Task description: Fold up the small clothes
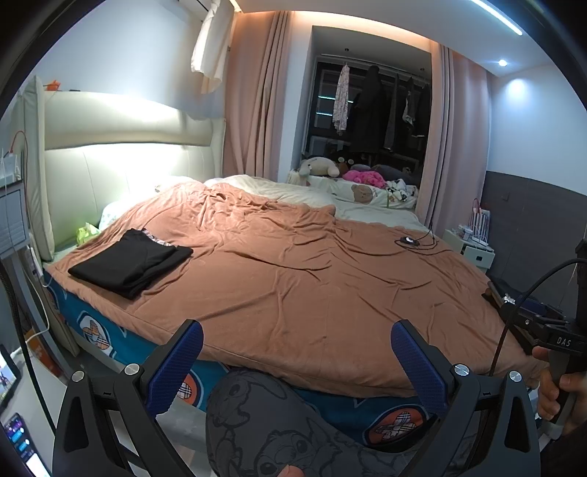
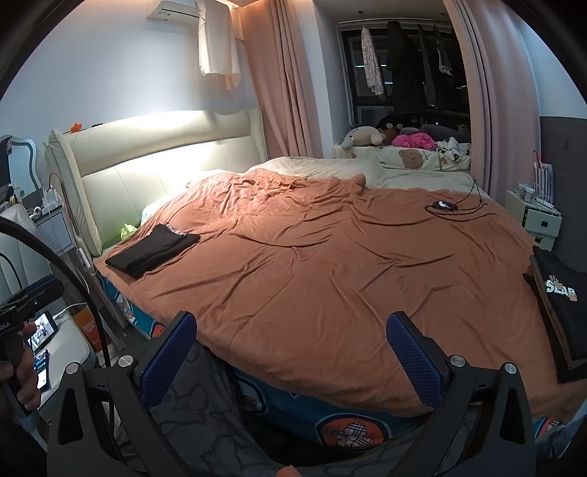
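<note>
Grippers, left gripper [image 1: 297, 361] and right gripper [image 2: 291, 352], both wide and empty; risk: snagging orange blanket [image 1: 293, 279] instead of black shirt [image 2: 561, 312] at 3 o'clock.

Home bedroom. Big bed [image 2: 312, 264] with rumpled orange cover and padded cream headboard [image 2: 176, 161], pink curtains [image 2: 290, 77], open wardrobe alcove with hanging clothes [image 2: 407, 58], plush toys [image 2: 367, 135] on a side bed, white nightstand [image 2: 532, 216], wall AC unit [image 2: 172, 9].
</note>
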Available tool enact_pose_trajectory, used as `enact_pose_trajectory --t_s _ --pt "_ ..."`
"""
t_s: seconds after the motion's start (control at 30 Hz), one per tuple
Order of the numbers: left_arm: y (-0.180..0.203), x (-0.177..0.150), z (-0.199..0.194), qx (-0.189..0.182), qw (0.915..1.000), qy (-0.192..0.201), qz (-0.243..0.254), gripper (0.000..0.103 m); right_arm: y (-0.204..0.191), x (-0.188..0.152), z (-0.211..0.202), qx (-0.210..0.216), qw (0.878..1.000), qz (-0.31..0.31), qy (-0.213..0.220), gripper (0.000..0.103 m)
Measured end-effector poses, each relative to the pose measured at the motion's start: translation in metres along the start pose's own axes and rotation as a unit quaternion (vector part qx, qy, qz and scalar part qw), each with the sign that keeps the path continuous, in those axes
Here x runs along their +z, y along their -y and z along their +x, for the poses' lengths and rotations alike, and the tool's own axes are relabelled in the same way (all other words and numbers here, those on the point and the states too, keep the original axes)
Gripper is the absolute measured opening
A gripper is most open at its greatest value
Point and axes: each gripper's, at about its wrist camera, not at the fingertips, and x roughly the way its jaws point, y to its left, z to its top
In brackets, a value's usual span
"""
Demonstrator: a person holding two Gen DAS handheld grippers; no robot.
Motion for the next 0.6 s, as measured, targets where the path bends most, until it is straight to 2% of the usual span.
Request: enact_pose_trajectory --t_s 0.6 --pt "0.0024 -0.0039 0.0011 0.007 1.0 0.003 -0.003 0.103 0.0025 0.0004 0.0001 -0.004 1.0 -0.003 0.001 0.103"
